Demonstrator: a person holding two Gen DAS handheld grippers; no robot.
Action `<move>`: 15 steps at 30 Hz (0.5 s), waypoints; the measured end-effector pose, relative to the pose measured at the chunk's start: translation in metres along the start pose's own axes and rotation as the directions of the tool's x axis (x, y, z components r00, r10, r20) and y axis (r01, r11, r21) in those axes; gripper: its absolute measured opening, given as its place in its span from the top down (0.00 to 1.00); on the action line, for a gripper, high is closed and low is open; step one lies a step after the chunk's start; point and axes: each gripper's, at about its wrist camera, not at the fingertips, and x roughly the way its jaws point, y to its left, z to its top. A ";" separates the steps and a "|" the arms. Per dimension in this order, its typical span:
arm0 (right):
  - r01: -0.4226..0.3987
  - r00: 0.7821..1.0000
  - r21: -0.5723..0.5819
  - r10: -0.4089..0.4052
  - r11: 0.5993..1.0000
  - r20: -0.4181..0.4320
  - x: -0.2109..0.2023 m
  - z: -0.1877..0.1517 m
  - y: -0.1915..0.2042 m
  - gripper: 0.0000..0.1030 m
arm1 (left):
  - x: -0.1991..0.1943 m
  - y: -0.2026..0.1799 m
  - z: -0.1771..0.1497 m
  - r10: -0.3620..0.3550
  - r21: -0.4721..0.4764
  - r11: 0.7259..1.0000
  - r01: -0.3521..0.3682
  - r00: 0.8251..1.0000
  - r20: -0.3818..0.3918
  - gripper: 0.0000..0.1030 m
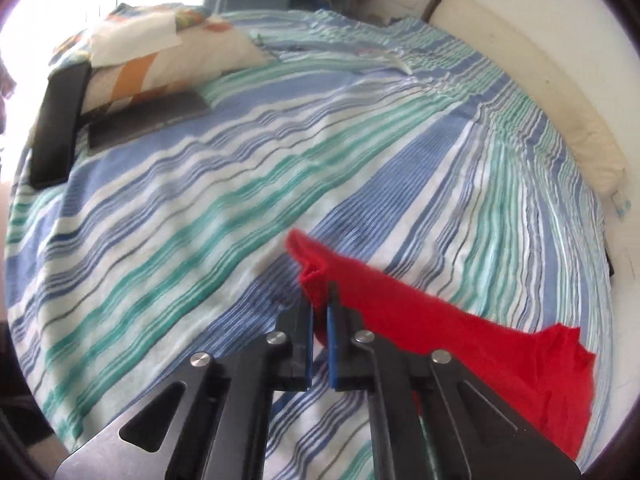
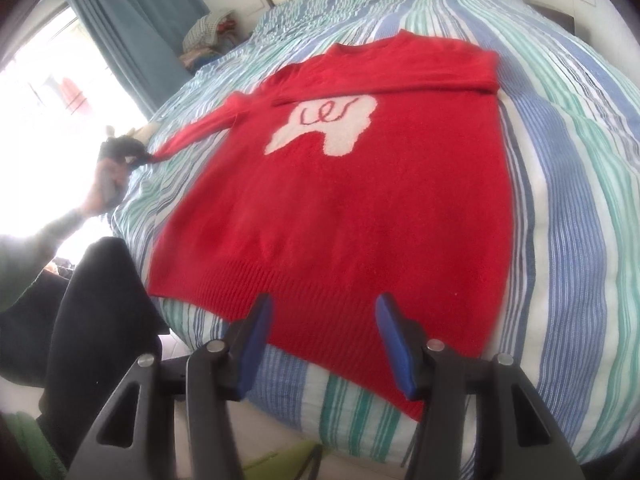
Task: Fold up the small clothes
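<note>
A red knitted sweater (image 2: 340, 208) with a white patch on its chest lies flat, front up, on the striped bedspread (image 2: 568, 200). One sleeve is folded across the chest. The other sleeve (image 2: 200, 128) stretches out to the left, where a hand holds my left gripper (image 2: 128, 154) at its cuff. In the left wrist view the left gripper (image 1: 320, 304) is shut on the red sleeve (image 1: 440, 320), which trails off to the right, lifted off the bed. My right gripper (image 2: 324, 302) stands open just above the sweater's ribbed hem, with nothing between its blue pads (image 2: 256, 340).
A patterned pillow (image 1: 180, 52) and two dark flat objects (image 1: 148, 116) lie at the bed's far left. A cream bolster (image 1: 532, 92) runs along the wall. A blue curtain (image 2: 120, 20), a bright window and a clothes pile (image 2: 208, 36) are behind. A person's dark-clothed leg (image 2: 96, 300) stands by the bed edge.
</note>
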 end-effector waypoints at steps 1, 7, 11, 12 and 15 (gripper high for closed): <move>-0.006 1.000 -0.008 0.006 1.000 0.006 -0.001 0.000 0.002 0.48 | -0.016 -0.017 0.004 -0.010 0.058 0.998 0.008 0.999 0.031 0.96; -0.050 0.998 -0.024 0.051 0.998 0.021 -0.002 -0.001 0.003 0.48 | -0.105 -0.174 0.006 -0.279 0.369 0.902 0.223 0.955 0.103 0.96; -0.051 0.997 -0.017 0.052 0.999 0.049 -0.009 -0.001 -0.001 0.48 | -0.149 -0.289 -0.032 -0.474 0.547 0.743 0.385 0.880 0.024 0.96; -0.049 0.997 -0.015 0.049 0.999 0.059 -0.011 -0.001 -0.003 0.48 | -0.154 -0.315 -0.046 -0.498 0.580 0.705 0.408 0.867 -0.004 0.96; -0.037 0.996 -0.003 0.037 0.999 0.079 -0.017 -0.001 -0.009 0.48 | -0.150 -0.377 -0.099 -0.521 0.662 0.595 0.456 0.846 -0.115 0.84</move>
